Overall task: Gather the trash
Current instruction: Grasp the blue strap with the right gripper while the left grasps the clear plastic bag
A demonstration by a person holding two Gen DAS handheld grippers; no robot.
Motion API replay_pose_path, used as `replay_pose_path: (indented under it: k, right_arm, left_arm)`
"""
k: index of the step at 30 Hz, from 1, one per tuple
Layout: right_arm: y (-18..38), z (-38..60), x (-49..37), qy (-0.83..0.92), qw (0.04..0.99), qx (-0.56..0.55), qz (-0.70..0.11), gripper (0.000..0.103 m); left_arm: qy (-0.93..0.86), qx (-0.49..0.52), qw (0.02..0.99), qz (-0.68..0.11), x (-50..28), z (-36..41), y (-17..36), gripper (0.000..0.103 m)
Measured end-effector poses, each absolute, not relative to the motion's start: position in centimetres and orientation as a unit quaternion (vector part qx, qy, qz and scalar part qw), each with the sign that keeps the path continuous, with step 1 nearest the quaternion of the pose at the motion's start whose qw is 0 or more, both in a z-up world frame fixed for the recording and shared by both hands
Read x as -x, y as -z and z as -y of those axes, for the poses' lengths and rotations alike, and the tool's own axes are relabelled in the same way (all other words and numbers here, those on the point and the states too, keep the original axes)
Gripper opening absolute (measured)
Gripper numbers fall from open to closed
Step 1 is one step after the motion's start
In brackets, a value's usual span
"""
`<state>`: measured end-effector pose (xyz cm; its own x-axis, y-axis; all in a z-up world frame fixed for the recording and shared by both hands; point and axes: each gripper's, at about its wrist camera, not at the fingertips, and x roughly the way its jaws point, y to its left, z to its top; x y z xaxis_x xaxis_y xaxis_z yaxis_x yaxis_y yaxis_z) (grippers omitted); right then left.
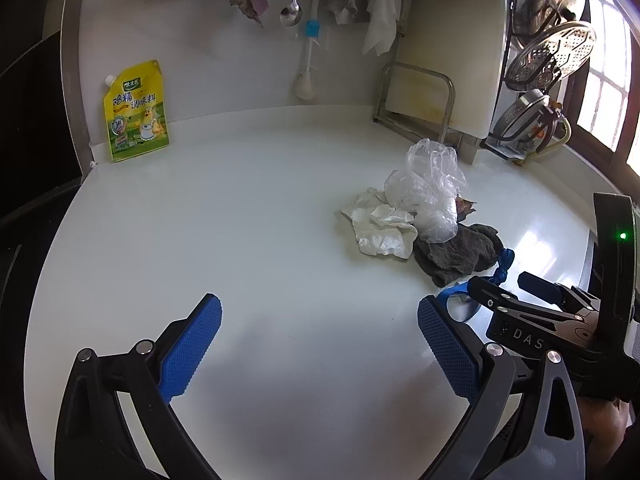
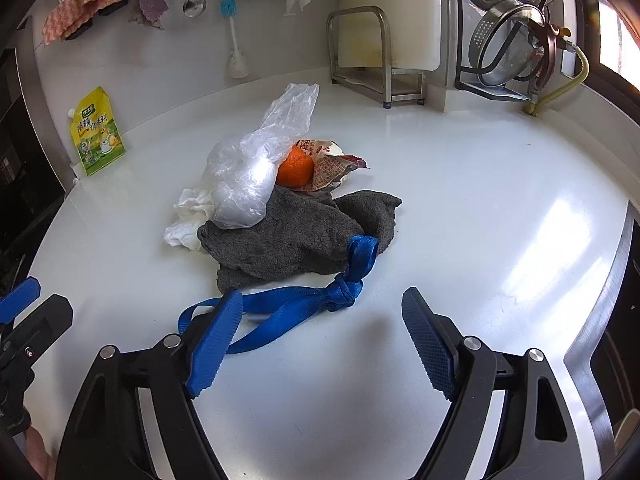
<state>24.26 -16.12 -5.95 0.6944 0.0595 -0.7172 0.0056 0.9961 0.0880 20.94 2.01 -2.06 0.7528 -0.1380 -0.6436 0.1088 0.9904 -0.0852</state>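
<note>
A pile of trash lies on the white counter [image 2: 460, 208]: a clear plastic bag [image 2: 256, 168], crumpled white tissue [image 2: 186, 220], an orange [image 2: 295, 169], a red printed wrapper [image 2: 332, 164] and a grey cloth [image 2: 296, 232] with a knotted blue strap [image 2: 320, 296]. In the left wrist view the bag [image 1: 430, 184], tissue [image 1: 380, 228] and cloth [image 1: 456, 254] lie ahead to the right. My left gripper [image 1: 320, 344] is open and empty above bare counter. My right gripper [image 2: 322, 340] is open, with the strap beside its left finger.
A yellow seasoning pouch [image 1: 136, 112] leans on the back wall at left. A metal rack with a cutting board [image 2: 384, 20] and a rack of steel pans [image 2: 516, 40] stand at back right. Cloths, a ladle and a brush hang on the wall.
</note>
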Motion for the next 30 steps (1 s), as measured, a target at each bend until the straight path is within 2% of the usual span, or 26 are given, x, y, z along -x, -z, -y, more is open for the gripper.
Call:
replay_pose_path:
  k: [1,6,13,17,30]
  right_arm:
    - [6.0,16.1,-24.4,-0.014,0.920,-0.040,-0.391,0.078]
    - [6.3,16.4,-24.7,-0.021,0.920,-0.040,-0.390,0.065]
    - [6.3,16.7,-24.6,-0.033,0.919,-0.032,-0.393,0.029]
    - [6.3,17.6,-24.3,-0.042,0.920,-0.042,-0.387,0.022]
    - [4.8,21.9,-24.1,-0.031,0.929,-0.063,-0.362,0.021]
  left_arm:
    - [0.066,0.021,0.936,-0.345,-20.9,-2.0,2.1,0.097]
    - [0.071,0.022,0.935,-0.347,-21.3,-1.5,2.0,0.097]
    - [0.084,0.023,0.932,-0.352,-22.3,-0.2,1.7,0.097]
    - [0.090,0.024,0.931,-0.354,-23.1,0.9,1.5,0.097]
    - [0.103,0.016,0.927,-0.361,-26.3,4.8,1.2,0.097]
